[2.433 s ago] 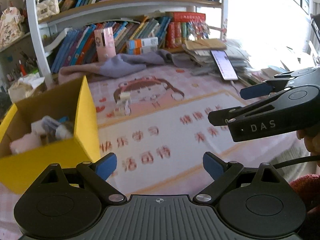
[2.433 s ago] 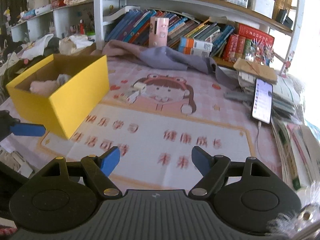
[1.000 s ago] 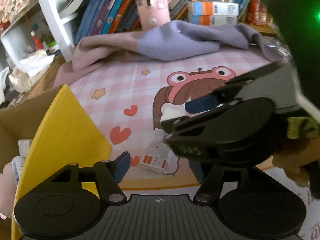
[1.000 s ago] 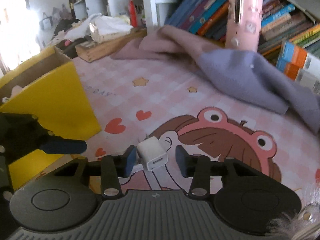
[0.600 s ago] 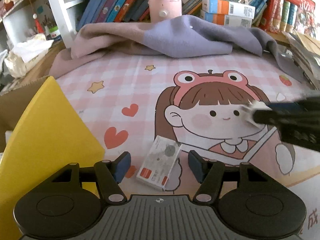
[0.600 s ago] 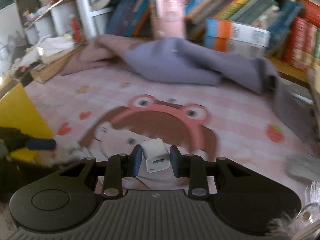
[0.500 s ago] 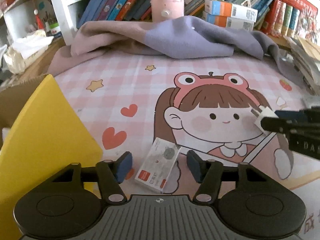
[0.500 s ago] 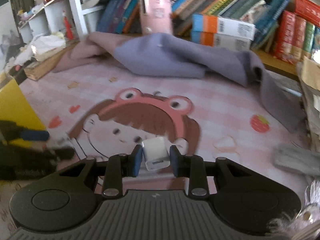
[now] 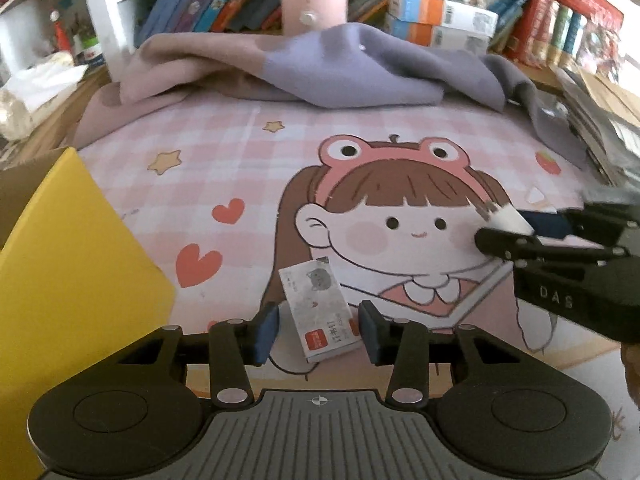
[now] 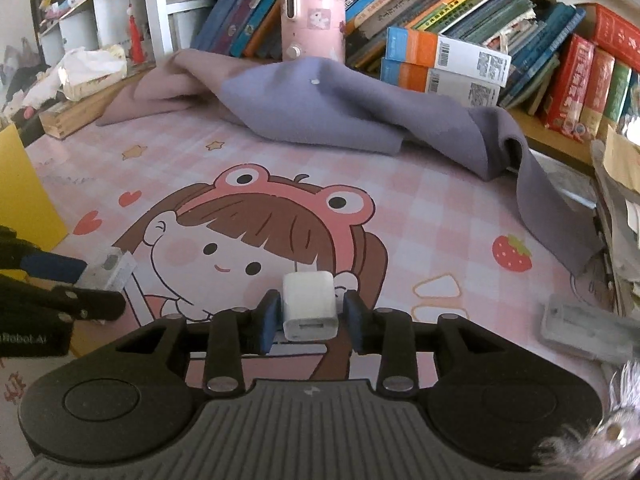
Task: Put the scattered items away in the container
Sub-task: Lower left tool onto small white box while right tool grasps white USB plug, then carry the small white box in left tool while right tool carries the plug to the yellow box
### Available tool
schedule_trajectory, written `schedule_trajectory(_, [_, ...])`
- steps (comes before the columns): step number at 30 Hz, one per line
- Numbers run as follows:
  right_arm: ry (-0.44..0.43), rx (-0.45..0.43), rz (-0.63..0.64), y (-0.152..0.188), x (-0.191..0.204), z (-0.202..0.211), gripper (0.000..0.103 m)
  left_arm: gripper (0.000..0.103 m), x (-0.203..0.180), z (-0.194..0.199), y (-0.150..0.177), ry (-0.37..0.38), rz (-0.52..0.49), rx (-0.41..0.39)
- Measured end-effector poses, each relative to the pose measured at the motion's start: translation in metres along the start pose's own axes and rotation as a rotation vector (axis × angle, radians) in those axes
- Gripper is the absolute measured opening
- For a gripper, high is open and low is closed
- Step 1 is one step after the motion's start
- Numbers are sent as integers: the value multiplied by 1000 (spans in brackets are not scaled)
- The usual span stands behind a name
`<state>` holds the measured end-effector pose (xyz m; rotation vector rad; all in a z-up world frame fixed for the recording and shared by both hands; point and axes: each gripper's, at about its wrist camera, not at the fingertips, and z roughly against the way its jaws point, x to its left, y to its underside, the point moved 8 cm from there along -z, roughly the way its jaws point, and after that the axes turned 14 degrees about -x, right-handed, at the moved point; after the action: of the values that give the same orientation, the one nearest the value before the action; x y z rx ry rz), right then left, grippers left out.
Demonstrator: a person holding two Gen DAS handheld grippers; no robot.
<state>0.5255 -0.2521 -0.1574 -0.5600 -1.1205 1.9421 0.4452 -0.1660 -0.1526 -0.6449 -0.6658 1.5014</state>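
Note:
A small grey-white box with a red label (image 9: 320, 312) lies on the cartoon mat between the pads of my left gripper (image 9: 318, 330). Its jaws are closing, with thin gaps on both sides of the box. From the right wrist view, the same small box (image 10: 110, 270) sits at the tips of the left gripper (image 10: 88, 280). A white charger cube (image 10: 308, 308) sits between the pads of my right gripper (image 10: 310, 322). These jaws are opening, and a sliver of gap shows at the right pad. The yellow box (image 9: 80, 280) stands at the left.
A purple and pink cloth (image 10: 320, 108) is bunched at the back of the mat, below a shelf of books (image 10: 460, 20) and a pink cylinder (image 10: 312, 8). A grey flat case (image 10: 580, 332) and stacked papers (image 9: 600, 112) lie at the right.
The left jaws have narrowed around the small box, which has turned slightly. The right gripper carried the charger rightward, away from the yellow box, and its pads now stand a little wider.

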Motion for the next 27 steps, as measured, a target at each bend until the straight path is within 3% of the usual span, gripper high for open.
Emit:
schedule_trajectory(3, [2,1,2,0,0,-1,33,39,1,0,0,-9,17,-7])
schedule_trajectory(5, [0,1,-2,-1,1,-1,25,28,3,1,1,-19,-1,-11])
schedule_trajectory(8, [4,8,-7,0,1,0,25,28,6,3,0,-6,12,-4])
schedule_trajectory(18, [-41,-37,-76,-13,8,49,25,28,-17,57,-23,97,17,-97])
schedule_trajectory(27, [-118,-11,-80,-3,30,115,25,28,-23,117,-14,180,74,-88])
